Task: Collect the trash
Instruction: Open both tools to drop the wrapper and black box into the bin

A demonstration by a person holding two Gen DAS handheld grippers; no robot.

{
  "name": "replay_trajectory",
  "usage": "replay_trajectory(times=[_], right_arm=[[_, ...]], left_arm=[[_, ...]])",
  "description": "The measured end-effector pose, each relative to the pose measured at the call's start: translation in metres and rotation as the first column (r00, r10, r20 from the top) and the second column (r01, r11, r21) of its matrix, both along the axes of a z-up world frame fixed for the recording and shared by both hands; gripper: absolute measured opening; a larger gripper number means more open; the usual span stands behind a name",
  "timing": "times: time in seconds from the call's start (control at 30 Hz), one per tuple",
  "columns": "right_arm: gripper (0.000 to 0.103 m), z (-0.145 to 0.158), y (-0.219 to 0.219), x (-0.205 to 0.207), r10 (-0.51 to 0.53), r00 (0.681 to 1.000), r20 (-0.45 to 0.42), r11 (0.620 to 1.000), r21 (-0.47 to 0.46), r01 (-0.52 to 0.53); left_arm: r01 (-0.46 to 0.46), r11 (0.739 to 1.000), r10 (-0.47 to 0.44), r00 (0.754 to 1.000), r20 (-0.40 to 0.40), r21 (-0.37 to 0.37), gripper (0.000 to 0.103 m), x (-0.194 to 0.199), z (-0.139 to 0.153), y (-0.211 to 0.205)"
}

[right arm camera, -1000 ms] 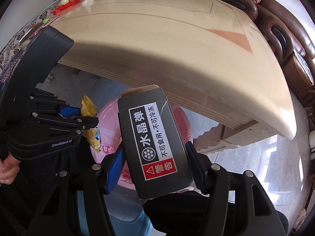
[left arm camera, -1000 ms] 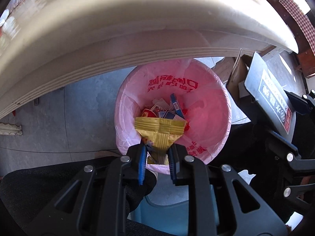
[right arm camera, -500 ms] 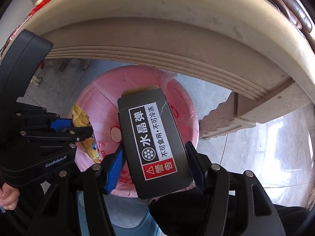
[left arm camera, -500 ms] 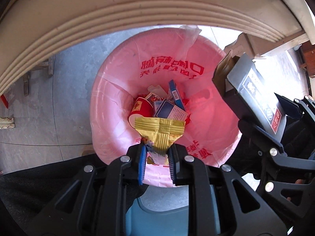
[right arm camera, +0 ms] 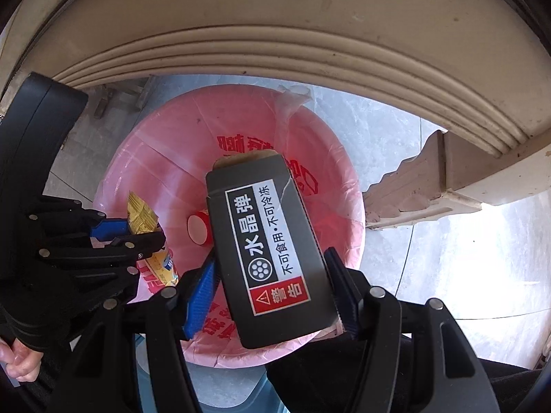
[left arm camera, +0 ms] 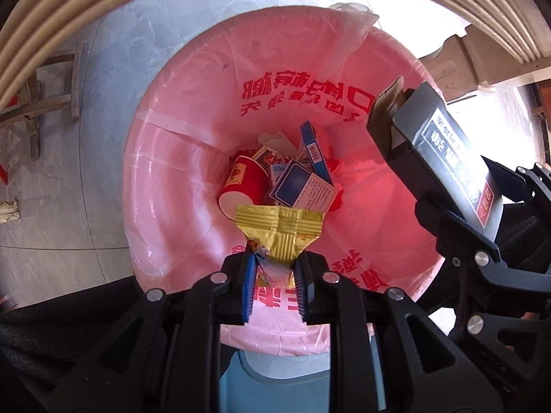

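A bin lined with a pink bag (left arm camera: 179, 172) stands on the floor below me; it also shows in the right wrist view (right arm camera: 165, 158). Inside lie a red paper cup (left arm camera: 242, 180), blue cartons (left arm camera: 303, 189) and other litter. My left gripper (left arm camera: 273, 275) is shut on a yellow snack wrapper (left arm camera: 279, 230) and holds it over the bin's near side. My right gripper (right arm camera: 272, 296) is shut on a black box with a white and red label (right arm camera: 268, 241), held over the bin's right side; the box also shows in the left wrist view (left arm camera: 444, 148).
A cream table edge (right arm camera: 310, 27) with grooved moulding overhangs the bin at the top of both views. A carved table leg (right arm camera: 413, 192) stands to the right. Grey tiled floor (left arm camera: 69, 189) surrounds the bin. A blue stool (left arm camera: 275, 375) sits under the grippers.
Both grippers have moved down from table height, under the table edge, and closer over the bin, each still holding its item. The bin now fills more of both views.
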State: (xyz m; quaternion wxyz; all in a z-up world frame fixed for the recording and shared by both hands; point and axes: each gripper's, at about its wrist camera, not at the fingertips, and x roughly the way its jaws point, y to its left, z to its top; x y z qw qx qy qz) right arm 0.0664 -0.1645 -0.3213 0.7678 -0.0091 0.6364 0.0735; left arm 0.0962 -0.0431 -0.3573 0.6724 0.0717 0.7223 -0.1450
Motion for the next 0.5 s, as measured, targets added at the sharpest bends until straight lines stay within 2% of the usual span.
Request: replay_trajectory(times=[0.17, 0.23, 0.27, 0.3, 0.33, 0.4, 0.5], right_arm=[[0.059, -0.006, 0.000, 0.003, 0.005, 1.000, -0.009, 1.000, 0.010, -0.005], [0.060, -0.008, 0.002, 0.005, 0.007, 1.000, -0.009, 1.000, 0.008, -0.007], [0.060, -0.007, 0.003, 0.005, 0.010, 1.000, -0.007, 1.000, 0.005, -0.010], [0.061, -0.007, 0.003, 0.005, 0.009, 1.000, -0.003, 1.000, -0.004, -0.009], [0.063, -0.007, 0.003, 0.005, 0.006, 1.000, -0.001, 1.000, -0.006, -0.006], [0.068, -0.007, -0.001, 0.006, -0.013, 1.000, -0.002, 1.000, -0.001, 0.013], [0.074, -0.007, -0.006, 0.007, -0.034, 0.999, -0.010, 0.999, 0.020, 0.034]], left_arm=[[-0.014, 1.000, 0.015, 1.000, -0.018, 0.005, 0.022, 0.005, -0.006, 0.003], [-0.011, 1.000, 0.011, 1.000, -0.023, 0.002, 0.030, 0.005, -0.006, 0.003], [-0.012, 1.000, 0.012, 1.000, -0.025, 0.004, 0.041, 0.006, -0.005, 0.003], [-0.015, 1.000, 0.015, 1.000, -0.021, 0.013, 0.046, 0.007, -0.005, 0.004], [-0.016, 1.000, 0.016, 1.000, -0.019, 0.016, 0.048, 0.008, -0.004, 0.005], [-0.033, 0.999, 0.034, 0.999, -0.034, 0.021, 0.060, 0.010, -0.006, 0.008], [-0.058, 0.998, 0.057, 0.997, -0.052, 0.001, 0.062, 0.012, -0.007, 0.013]])
